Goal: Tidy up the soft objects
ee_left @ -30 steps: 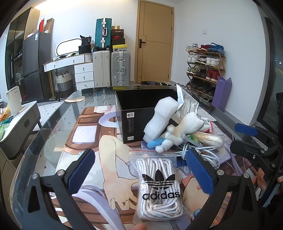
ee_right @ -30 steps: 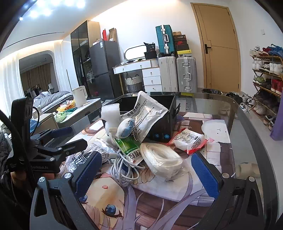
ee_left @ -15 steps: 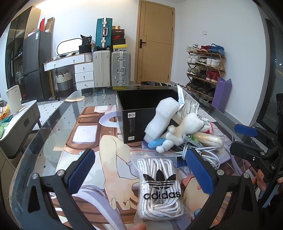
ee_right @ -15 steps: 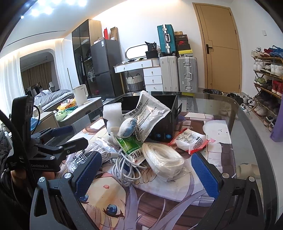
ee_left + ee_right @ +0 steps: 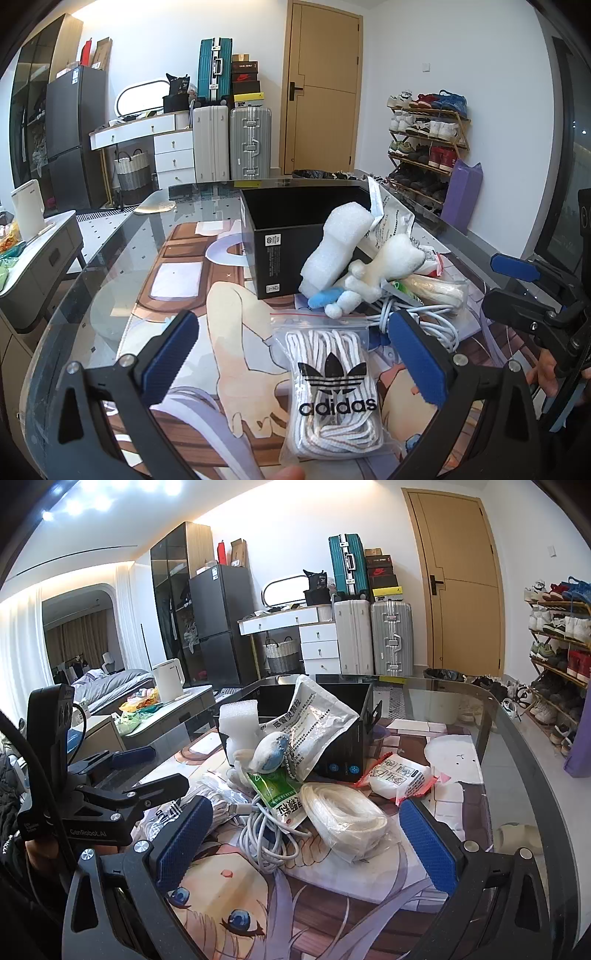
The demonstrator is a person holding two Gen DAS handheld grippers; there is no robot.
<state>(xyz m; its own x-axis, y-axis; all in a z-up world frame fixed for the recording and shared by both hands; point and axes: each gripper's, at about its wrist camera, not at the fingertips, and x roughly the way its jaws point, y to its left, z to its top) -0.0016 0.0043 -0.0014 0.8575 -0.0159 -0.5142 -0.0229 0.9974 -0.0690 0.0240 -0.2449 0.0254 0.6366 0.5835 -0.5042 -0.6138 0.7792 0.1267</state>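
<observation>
An open black box [image 5: 291,225] stands mid-table, also in the right wrist view [image 5: 343,734]. Against it lean a white foam block [image 5: 336,247], a white plush toy [image 5: 384,269] and a silver pouch [image 5: 314,723]. A clear Adidas bag of white laces [image 5: 334,387] lies between the fingers of my open left gripper [image 5: 295,354]. My open right gripper [image 5: 306,842] hovers over a coiled white cable [image 5: 262,834] and a bag of white cord [image 5: 347,819]. A green sachet [image 5: 280,794] and a red-edged packet [image 5: 400,775] lie nearby. Both grippers are empty.
The glass table [image 5: 110,266] has an anime mat under it and a curved edge on the right [image 5: 535,775]. A side cabinet with a kettle [image 5: 26,214] stands to the left. Suitcases, a door and a shoe rack [image 5: 424,136] are behind.
The right gripper has edged slightly forward toward the pile. The left gripper has hardly moved.
</observation>
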